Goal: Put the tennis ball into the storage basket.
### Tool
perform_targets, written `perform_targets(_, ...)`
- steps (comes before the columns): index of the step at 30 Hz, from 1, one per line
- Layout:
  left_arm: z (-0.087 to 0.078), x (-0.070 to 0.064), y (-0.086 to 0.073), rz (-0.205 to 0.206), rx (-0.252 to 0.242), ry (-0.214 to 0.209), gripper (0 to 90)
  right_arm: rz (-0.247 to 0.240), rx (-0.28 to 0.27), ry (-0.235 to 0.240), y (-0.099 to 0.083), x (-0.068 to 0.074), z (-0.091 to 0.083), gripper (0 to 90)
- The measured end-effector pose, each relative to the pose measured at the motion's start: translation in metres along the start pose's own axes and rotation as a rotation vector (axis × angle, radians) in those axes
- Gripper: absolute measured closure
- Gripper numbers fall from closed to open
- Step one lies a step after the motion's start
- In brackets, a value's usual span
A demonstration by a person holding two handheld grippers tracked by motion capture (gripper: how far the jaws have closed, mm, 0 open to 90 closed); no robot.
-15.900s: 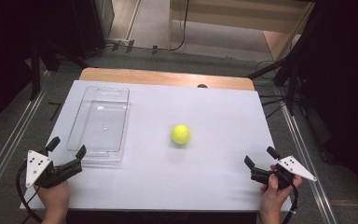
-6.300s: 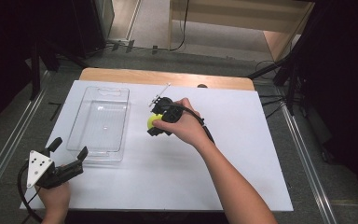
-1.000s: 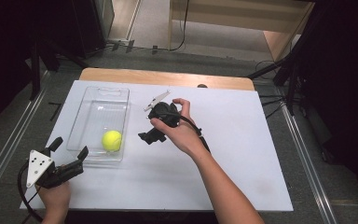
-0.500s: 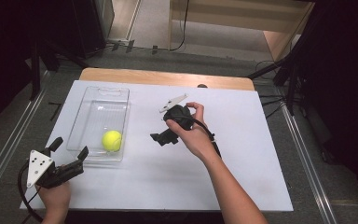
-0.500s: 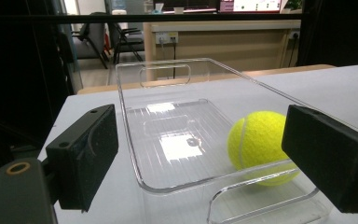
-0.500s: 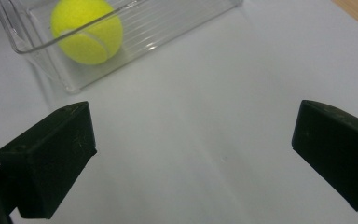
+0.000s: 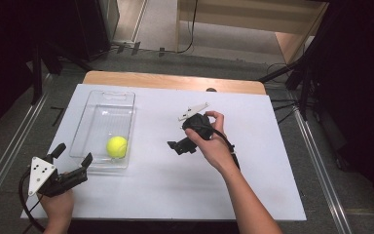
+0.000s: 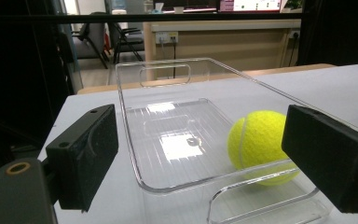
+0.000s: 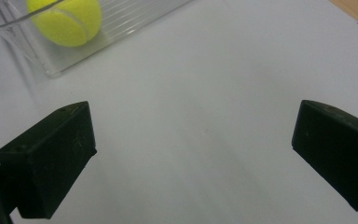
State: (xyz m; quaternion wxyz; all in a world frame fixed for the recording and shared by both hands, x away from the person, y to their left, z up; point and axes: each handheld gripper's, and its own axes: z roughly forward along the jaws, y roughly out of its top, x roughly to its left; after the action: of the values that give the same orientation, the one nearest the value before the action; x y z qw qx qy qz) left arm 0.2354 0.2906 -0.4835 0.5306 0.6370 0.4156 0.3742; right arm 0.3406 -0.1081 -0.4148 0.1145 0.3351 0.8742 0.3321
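A yellow-green tennis ball [image 7: 117,146] lies in the near part of a clear plastic tray [image 7: 108,93] on the left of the white table. My left gripper [image 7: 72,155] rests at the table's front left corner, open, its jaws pointing at the tray's near end. In the left gripper view the ball [image 8: 261,144] sits behind the tray's near wall [image 8: 177,189], between the wide-apart jaws of my left gripper [image 8: 205,154]. My right gripper [image 7: 179,145] hovers mid-table, right of the tray, open and holding nothing. The right gripper view has the ball [image 9: 65,21] and tray [image 9: 135,18] beyond that gripper [image 9: 193,149].
The white tabletop [image 7: 272,161] spreads bare to the right and front. A wooden strip [image 7: 175,80] runs along its far edge. Metal rails [image 7: 316,161] flank the table, with cables on the floor beyond.
My right gripper has drawn back to the right, away from the tray, over the last second. The ball stays in the tray. The left gripper has not moved.
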Motion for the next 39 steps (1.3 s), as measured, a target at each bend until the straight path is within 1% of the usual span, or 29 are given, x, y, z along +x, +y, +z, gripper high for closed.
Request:
perform_targets(3, 0.000, 0.000, 0.000, -0.002, -0.001, 0.000, 11.3, 0.000, -0.001, -0.003, -0.004, -0.002, -0.002, 0.0)
perform_targets(5, 0.000, 0.000, 0.000, -0.002, -0.001, -0.001, 11.3, 0.014, -0.003, -0.014, -0.007, -0.003, -0.003, 0.0)
perform_targets(6, 0.000, 0.000, 0.000, -0.002, -0.001, 0.000, 11.3, 0.013, -0.003, -0.013, -0.009, -0.004, -0.003, 0.0)
perform_targets(14, 0.000, 0.000, 0.000, 0.000, 0.000, 0.000, 11.3, 0.055, -0.015, -0.034, -0.022, -0.010, -0.013, 0.0)
perform_targets(16, 0.000, 0.000, 0.000, -0.001, 0.000, 0.000, 11.3, 0.057, -0.013, -0.042, -0.026, -0.011, -0.015, 0.0)
perform_targets(18, 0.000, 0.000, 0.000, -0.001, 0.000, 0.000, 11.3, 0.049, -0.015, -0.046, -0.029, -0.013, -0.017, 0.0)
perform_targets(19, 0.000, 0.000, 0.000, 0.000, 0.000, 0.000, 11.3, 0.058, -0.017, -0.051, -0.031, -0.014, -0.018, 0.0)
perform_targets(21, 0.000, 0.000, 0.000, 0.000, 0.000, 0.001, 11.3, 0.054, -0.024, -0.053, -0.033, -0.015, -0.019, 0.0)
perform_targets(24, 0.000, 0.000, 0.000, 0.000, 0.000, 0.001, 11.3, 0.065, -0.032, -0.060, -0.040, -0.017, -0.024, 0.0)
perform_targets(25, 0.000, 0.000, 0.000, -0.001, 0.000, 0.001, 11.3, 0.075, -0.031, -0.061, -0.042, -0.017, -0.025, 0.0)
perform_targets(28, 0.000, 0.000, 0.000, 0.000, 0.000, 0.001, 11.3, 0.072, -0.043, -0.068, -0.047, -0.019, -0.027, 0.0)
perform_targets(29, 0.000, 0.000, 0.000, 0.001, 0.001, 0.000, 11.3, 0.084, -0.043, -0.068, -0.049, -0.019, -0.028, 0.0)
perform_targets(30, 0.000, 0.000, 0.000, 0.001, 0.003, 0.001, 11.3, 0.078, -0.051, -0.068, -0.051, -0.020, -0.029, 0.0)
perform_targets(32, 0.000, 0.000, 0.000, 0.002, 0.004, 0.002, 11.3, 0.097, -0.052, -0.075, -0.055, -0.020, -0.031, 0.0)
perform_targets(33, 0.000, 0.000, 0.000, 0.002, 0.004, 0.001, 11.3, 0.097, -0.060, -0.075, -0.057, -0.021, -0.032, 0.0)
perform_targets(35, 0.000, 0.000, 0.000, 0.001, 0.003, 0.001, 11.3, 0.112, -0.060, -0.080, -0.062, -0.022, -0.035, 0.0)
perform_targets(36, 0.000, -0.001, 0.000, 0.002, 0.005, 0.002, 11.3, 0.108, -0.071, -0.084, -0.064, -0.023, -0.035, 0.0)
perform_targets(39, 0.000, -0.001, 0.000, 0.002, 0.003, 0.000, 11.3, 0.126, -0.081, -0.096, -0.072, -0.025, -0.038, 0.0)
